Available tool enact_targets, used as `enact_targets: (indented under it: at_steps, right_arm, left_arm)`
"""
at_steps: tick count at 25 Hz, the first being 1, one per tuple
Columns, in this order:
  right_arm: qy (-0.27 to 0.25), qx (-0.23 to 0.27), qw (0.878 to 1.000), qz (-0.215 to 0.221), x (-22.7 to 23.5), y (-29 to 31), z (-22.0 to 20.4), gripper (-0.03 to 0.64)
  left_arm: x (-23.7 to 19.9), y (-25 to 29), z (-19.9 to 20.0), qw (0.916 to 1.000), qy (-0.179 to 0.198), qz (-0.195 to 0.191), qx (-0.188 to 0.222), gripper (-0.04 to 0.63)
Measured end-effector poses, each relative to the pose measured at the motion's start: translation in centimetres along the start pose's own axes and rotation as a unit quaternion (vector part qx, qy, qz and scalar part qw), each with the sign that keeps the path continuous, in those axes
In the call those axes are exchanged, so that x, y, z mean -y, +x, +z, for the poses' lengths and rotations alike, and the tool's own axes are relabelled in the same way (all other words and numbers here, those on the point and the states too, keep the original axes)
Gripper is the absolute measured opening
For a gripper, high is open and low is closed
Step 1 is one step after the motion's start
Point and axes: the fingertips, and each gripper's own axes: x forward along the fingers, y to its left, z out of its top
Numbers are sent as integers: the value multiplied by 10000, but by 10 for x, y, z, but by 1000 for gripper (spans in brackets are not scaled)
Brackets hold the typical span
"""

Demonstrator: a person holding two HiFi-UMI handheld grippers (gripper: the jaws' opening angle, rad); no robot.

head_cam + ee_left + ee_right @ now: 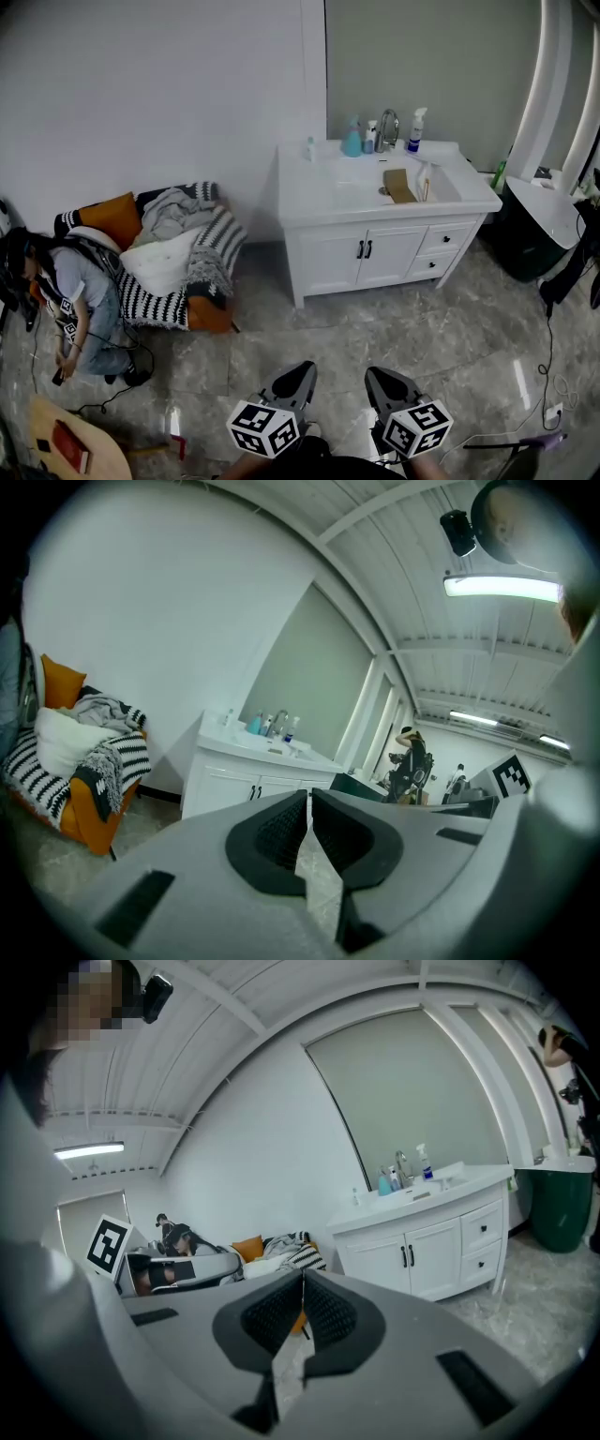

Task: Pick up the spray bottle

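On the vanity (328, 192) — one spray bottle (415, 131); left gripper (307, 799), right gripper (302, 1281) — jaws pressed together.

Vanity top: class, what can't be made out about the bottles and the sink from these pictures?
- Spray bottle: too small in all three views to read its label or fill.
- Brown thing at the sink: too small in every view to identify.
- Bottles beside the tap: overlapping in both gripper views; count unclear.

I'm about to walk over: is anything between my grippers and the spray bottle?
Nothing visible: only floor up to the vanity. The spray bottle stands at its back edge, behind the sink.
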Motion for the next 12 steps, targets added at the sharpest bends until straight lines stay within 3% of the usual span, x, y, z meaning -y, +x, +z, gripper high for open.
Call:
enact_targets:
  at_steps: [12]
  right_arm:
    - [169, 5, 9997, -179, 6, 72, 20, 8]
  left_arm:
    - [-67, 32, 22, 9997, -108, -159, -146, 20]
